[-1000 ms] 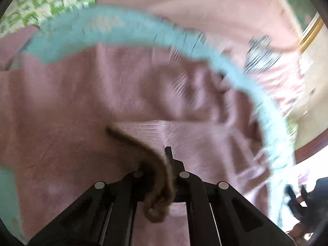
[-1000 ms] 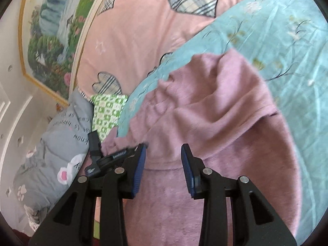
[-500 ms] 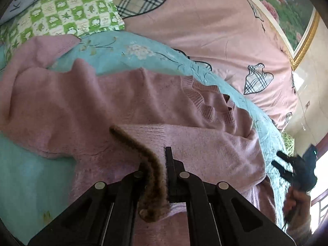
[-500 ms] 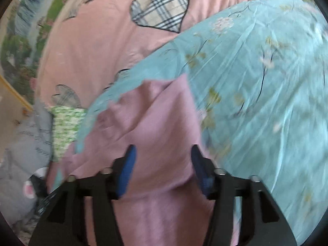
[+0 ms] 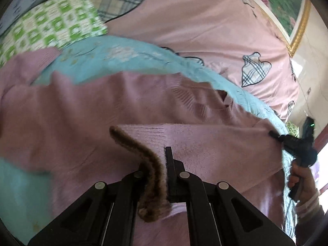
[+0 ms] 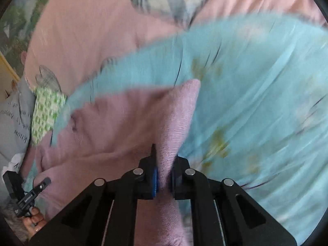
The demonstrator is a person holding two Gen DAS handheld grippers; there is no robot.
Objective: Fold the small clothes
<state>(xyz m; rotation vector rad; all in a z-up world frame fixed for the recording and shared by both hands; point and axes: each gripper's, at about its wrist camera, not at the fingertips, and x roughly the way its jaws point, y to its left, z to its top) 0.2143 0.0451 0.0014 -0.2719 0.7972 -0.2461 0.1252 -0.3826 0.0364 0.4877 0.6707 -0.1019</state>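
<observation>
A pink quilt [image 5: 205, 30] with plaid hearts fills the far side of the bed, and over it lies a turquoise flowered sheet [image 6: 256, 82] that carries everything I am working on. On that sheet spreads the mauve knitted sweater [image 5: 92, 106], its ribbed neckline toward the quilt and one sleeve trailing off to the left near a green-and-white checked pillow [image 5: 51, 26]. A grey printed pillow [image 6: 14, 123] sits just beside the checked one. A gold-framed picture [image 5: 287, 6] shows at the upper right of my left view.

A lower part of the sweater is folded up over its body, making a straight edge across the middle of my left view. My left gripper [image 5: 162, 164] has its jaws pressed together on that folded layer, with a darker brown-looking edge of the knit [image 5: 147, 164] curling out between them (shadow, perhaps; I cannot tell). My right gripper [image 6: 164, 170] has its jaws pinching a ridge of the sweater at the garment's right side, the cloth rising to a point beyond them. Both views are blurred, the right more so.

Each gripper appears small at the edge of the other's view, a hand [image 5: 303, 182] wrapped round its handle.
</observation>
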